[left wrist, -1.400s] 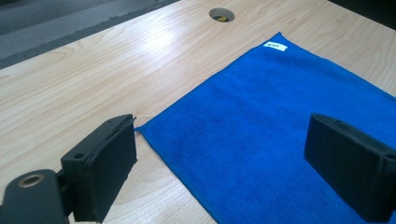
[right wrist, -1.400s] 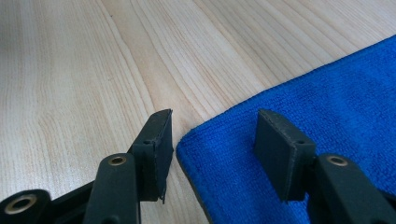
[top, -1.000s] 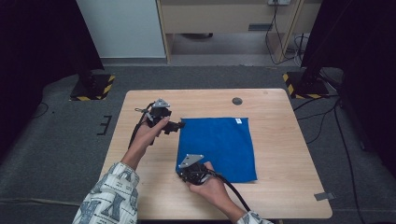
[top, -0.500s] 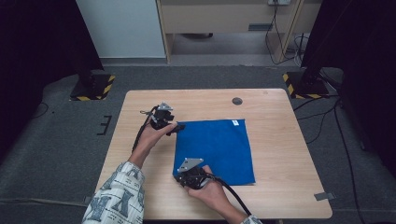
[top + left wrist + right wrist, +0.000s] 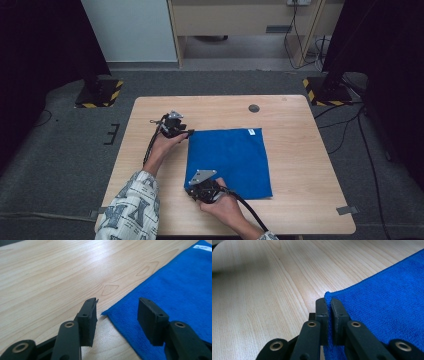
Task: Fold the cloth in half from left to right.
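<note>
Cloth (image 5: 230, 162): blue, square, napped like a towel, lying flat and spread on the table (image 5: 300, 200). A small white tag (image 5: 251, 132) is sitting at its far edge. In the left gripper view the weave is looking dense and even (image 5: 180, 292), the tag (image 5: 202, 247) showing at the far corner.

Right gripper (image 5: 196, 187): jaws drawn almost together and pinching the near left corner of the cloth, which is rising as a thin fold between the pads (image 5: 328, 296). The rest of the cloth (image 5: 387, 297) is spreading away to the right of those jaws.

Left gripper (image 5: 189, 133): sitting at the far left corner of the cloth, jaws about half open and just now closing. The corner tip (image 5: 105, 313) is lying between the two pads, one pad over bare wood, the other over cloth; neither is pressing on it.

Change from a second ago: the left gripper is now lower and nearer the corner, where before it was hovering above the cloth edge with wider jaws. The right gripper is keeping its place and its grip. The cloth is lying as before.

Dark round spot (image 5: 254, 108): on the table beyond the cloth, well apart from both grippers.
</note>
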`<state>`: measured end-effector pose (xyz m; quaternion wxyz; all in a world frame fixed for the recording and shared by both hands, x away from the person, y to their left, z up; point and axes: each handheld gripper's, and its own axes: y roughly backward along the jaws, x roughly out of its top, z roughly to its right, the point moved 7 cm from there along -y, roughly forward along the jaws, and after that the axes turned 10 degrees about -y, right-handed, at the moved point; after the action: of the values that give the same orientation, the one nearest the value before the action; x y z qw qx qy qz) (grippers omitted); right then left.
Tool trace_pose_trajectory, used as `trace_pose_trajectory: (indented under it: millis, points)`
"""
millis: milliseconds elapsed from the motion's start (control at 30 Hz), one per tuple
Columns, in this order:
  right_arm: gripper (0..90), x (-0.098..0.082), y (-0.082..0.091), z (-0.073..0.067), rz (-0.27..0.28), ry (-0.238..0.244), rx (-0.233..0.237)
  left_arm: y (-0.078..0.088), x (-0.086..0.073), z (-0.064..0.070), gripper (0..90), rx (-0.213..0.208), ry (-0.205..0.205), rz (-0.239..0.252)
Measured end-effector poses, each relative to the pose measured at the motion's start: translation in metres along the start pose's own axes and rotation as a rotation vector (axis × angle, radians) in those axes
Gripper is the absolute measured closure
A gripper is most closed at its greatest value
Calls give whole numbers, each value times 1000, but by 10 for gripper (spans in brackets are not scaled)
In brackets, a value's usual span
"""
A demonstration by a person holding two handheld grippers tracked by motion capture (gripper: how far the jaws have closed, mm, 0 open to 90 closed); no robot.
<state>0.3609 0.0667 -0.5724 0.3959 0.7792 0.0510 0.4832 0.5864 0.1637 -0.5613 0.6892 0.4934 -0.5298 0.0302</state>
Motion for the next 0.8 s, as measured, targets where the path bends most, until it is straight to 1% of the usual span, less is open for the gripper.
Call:
trace_pose_trajectory:
  millis: [33, 67, 100, 167, 233, 300, 467, 567, 633, 700, 733, 800]
  points:
    - [859, 0, 0, -1, 1, 0, 0, -1, -1, 0, 496, -1, -2, -5]
    - [860, 0, 0, -1, 2, 0, 0, -3, -2, -1, 496, 9, -12, -14]
    - [860, 0, 0, -1, 3, 0, -1, -4, -3, -1, 494, 12, -11, -16]
    - [860, 1, 0, -1, 4, 1, 2, -7, -4, -1, 491, 4, 4, -10]
    - [859, 0, -1, -1, 1, -1, 3, -8, -5, -2, 493, 20, -12, -21]
    - [859, 0, -1, -1, -4, 2, 4, -10, -7, -3, 494, 19, 0, -17]
    - [859, 0, -1, -2, 1, 3, 8, -13, -11, -5, 486, 15, 9, -32]
    - [858, 0, -1, -2, -1, 5, 9, -15, -12, -5, 464, 9, 31, -25]
    - [858, 0, -1, -2, -6, 8, 10, -15, -11, -4, 461, 9, 27, -24]
    - [857, 0, -1, -3, -7, 8, 11, -16, -11, -2, 484, 14, 6, -32]
    - [857, 0, -1, -3, -8, 8, 11, -16, -11, 0, 510, 9, -5, -38]
    - [856, 0, -1, -3, -9, 9, 12, -15, -10, 4, 602, 6, -29, -51]
